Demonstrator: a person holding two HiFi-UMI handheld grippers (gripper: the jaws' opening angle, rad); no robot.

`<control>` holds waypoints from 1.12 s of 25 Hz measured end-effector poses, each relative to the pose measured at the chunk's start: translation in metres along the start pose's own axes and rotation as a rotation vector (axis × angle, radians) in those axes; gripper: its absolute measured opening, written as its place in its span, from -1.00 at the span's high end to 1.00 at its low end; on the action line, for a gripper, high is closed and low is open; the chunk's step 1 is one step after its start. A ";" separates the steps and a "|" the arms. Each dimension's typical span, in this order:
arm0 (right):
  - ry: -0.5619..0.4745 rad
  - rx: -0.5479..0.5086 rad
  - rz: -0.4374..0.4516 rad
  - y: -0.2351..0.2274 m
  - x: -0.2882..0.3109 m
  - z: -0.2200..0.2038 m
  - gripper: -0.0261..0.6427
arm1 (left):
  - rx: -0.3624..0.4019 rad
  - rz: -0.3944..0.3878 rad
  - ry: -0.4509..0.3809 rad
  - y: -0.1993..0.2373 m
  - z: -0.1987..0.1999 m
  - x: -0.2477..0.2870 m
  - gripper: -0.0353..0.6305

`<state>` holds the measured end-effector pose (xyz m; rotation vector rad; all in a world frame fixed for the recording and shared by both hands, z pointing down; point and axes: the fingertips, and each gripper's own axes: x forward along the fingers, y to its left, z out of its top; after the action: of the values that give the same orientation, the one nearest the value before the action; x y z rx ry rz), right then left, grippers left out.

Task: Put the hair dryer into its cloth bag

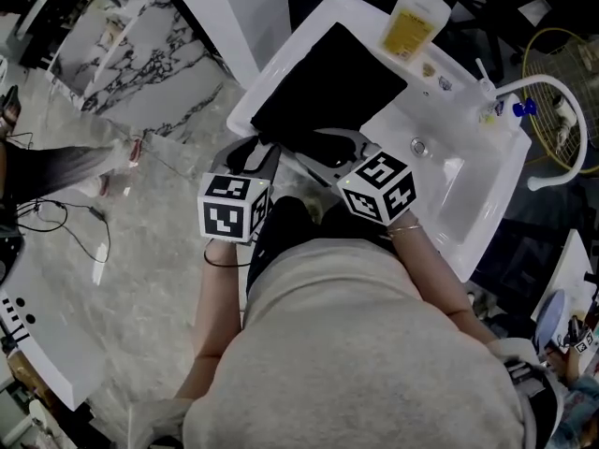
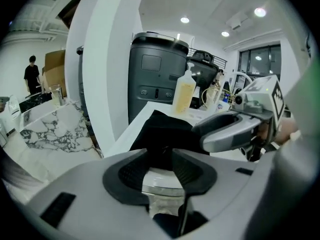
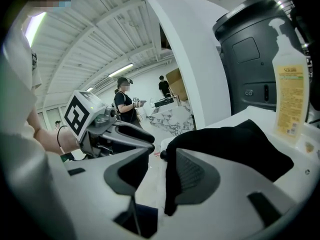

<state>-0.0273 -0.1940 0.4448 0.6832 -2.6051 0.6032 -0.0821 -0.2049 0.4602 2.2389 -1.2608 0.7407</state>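
Note:
The black cloth bag (image 1: 328,82) lies flat on the white counter (image 1: 281,54) left of the sink basin. Both grippers meet its near edge. My left gripper (image 1: 255,150) is open, and in the left gripper view its jaws (image 2: 161,151) stand apart, with the bag (image 2: 165,131) just beyond their tips. My right gripper (image 1: 329,150) is open too. In the right gripper view (image 3: 159,153) a fold of the bag (image 3: 235,144) hangs along the inner face of its right finger (image 3: 192,176), with a clear gap to the other pad. No hair dryer shows in any view.
A sink basin (image 1: 459,185) with a white faucet (image 1: 552,92) lies right of the bag. A yellow soap bottle (image 1: 412,21) stands at the counter's back. Behind are a white pillar (image 2: 100,59), a dark grey machine (image 2: 155,76) and a marble counter (image 1: 131,45). People stand far off (image 3: 122,99).

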 end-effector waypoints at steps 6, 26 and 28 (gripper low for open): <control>-0.026 -0.054 -0.047 -0.003 -0.015 0.014 0.44 | 0.007 0.026 -0.088 -0.001 0.027 -0.013 0.43; -0.501 0.108 -0.034 -0.005 -0.087 0.104 0.92 | -0.086 -0.073 -0.353 -0.036 0.085 -0.034 0.70; -0.503 0.089 -0.043 -0.003 -0.087 0.104 0.92 | -0.102 -0.057 -0.370 -0.035 0.087 -0.035 0.76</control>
<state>0.0189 -0.2154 0.3187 1.0302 -3.0217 0.5977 -0.0466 -0.2211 0.3678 2.3860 -1.3564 0.2382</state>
